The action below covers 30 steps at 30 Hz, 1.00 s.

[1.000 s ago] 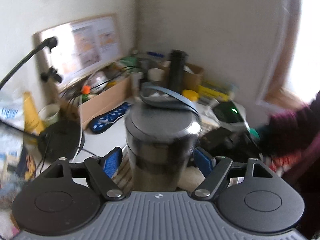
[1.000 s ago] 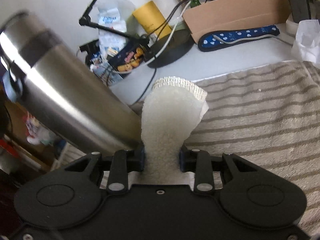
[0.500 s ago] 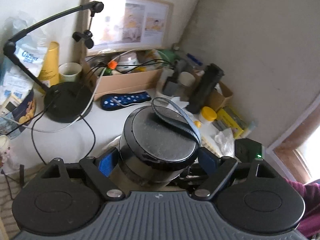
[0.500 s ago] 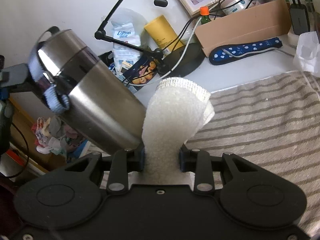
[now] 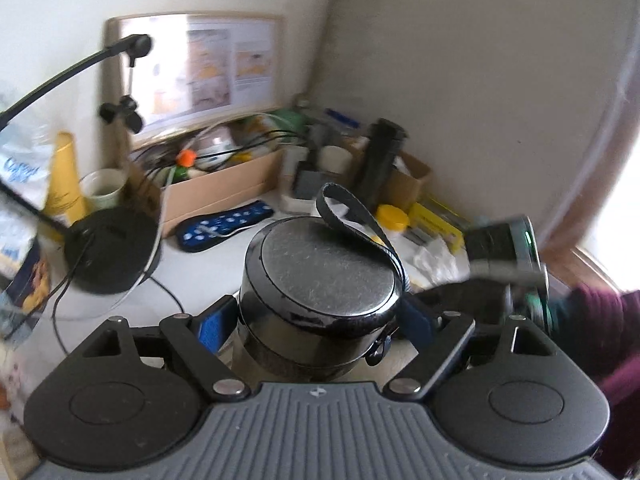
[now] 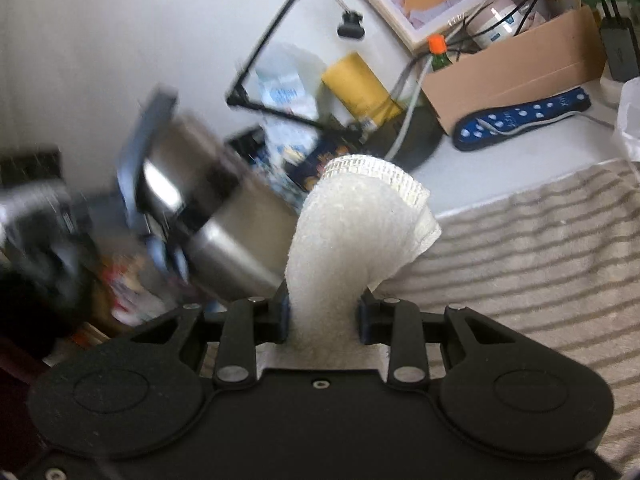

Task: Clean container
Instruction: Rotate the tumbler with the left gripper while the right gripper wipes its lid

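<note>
Two grippers work together: the left gripper (image 5: 316, 320) pinches the steel flask (image 5: 320, 288) between wide-set fingers, now tilted higher off the bench (image 6: 500, 184), while the right gripper (image 6: 322, 316) keeps squeezing the white cloth (image 6: 352, 232), raised beside it, ready to wipe.

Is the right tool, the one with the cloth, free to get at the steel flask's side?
Probably yes. The white cloth sticks out ahead of the right tool, right beside the tilted flask, and nothing sits between them.
</note>
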Each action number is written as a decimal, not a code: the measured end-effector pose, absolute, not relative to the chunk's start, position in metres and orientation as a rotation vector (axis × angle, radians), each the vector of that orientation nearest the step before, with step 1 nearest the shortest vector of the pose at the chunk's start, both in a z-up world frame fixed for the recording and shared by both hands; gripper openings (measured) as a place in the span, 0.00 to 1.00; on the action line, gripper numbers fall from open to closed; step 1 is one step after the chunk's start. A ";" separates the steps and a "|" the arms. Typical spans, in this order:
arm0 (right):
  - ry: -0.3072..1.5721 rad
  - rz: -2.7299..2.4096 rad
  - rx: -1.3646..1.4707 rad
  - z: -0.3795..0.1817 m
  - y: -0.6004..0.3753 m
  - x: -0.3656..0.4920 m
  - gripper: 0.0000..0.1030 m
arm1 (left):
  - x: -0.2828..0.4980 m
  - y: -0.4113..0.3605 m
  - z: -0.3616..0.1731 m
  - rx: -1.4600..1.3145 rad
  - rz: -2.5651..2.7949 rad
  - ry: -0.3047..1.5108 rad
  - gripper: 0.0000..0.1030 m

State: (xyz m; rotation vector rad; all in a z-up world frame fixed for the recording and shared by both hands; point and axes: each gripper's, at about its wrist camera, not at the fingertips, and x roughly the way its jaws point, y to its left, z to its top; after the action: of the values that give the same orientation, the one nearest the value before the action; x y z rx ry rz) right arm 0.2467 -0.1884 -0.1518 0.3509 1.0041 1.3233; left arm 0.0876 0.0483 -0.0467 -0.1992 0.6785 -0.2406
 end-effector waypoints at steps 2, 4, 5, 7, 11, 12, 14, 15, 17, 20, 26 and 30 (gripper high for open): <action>1.010 1.361 0.431 -0.146 -0.192 0.255 0.29 | 0.087 0.055 -0.048 -0.170 -0.298 0.678 0.82; 1.020 1.394 0.515 -0.141 -0.194 0.263 0.29 | 0.087 0.058 -0.048 -0.128 -0.342 0.679 0.80; 1.021 1.407 0.557 -0.138 -0.195 0.266 0.29 | 0.087 0.059 -0.048 -0.105 -0.359 0.680 0.79; 1.014 1.433 0.641 -0.131 -0.197 0.270 0.29 | 0.088 0.059 -0.048 -0.070 -0.382 0.682 0.78; 0.991 1.477 0.797 -0.119 -0.199 0.276 0.29 | 0.086 0.059 -0.048 -0.023 -0.406 0.683 0.77; 0.989 1.480 0.804 -0.117 -0.198 0.277 0.29 | 0.086 0.059 -0.049 -0.023 -0.406 0.680 0.77; 0.987 1.483 0.807 -0.114 -0.195 0.279 0.29 | 0.085 0.059 -0.049 -0.026 -0.405 0.676 0.77; 0.996 1.479 0.792 -0.116 -0.193 0.279 0.29 | 0.084 0.060 -0.050 -0.032 -0.403 0.676 0.77; 1.032 1.458 0.786 -0.125 -0.190 0.281 0.29 | 0.082 0.061 -0.050 -0.047 -0.397 0.678 0.77; 1.075 1.420 0.754 -0.141 -0.188 0.280 0.29 | 0.080 0.058 -0.048 -0.069 -0.370 0.688 0.78; 1.128 1.374 0.710 -0.164 -0.185 0.278 0.29 | 0.075 0.054 -0.043 -0.139 -0.298 0.697 0.80; 1.130 1.357 0.699 -0.170 -0.186 0.281 0.29 | 0.071 0.051 -0.035 -0.193 -0.218 0.678 0.80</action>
State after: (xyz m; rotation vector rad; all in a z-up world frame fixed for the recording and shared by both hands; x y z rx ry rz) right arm 0.2807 -0.1856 -0.1701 0.6987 1.1303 1.3567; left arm 0.0706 0.0513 -0.0350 -0.1931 0.6776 -0.2182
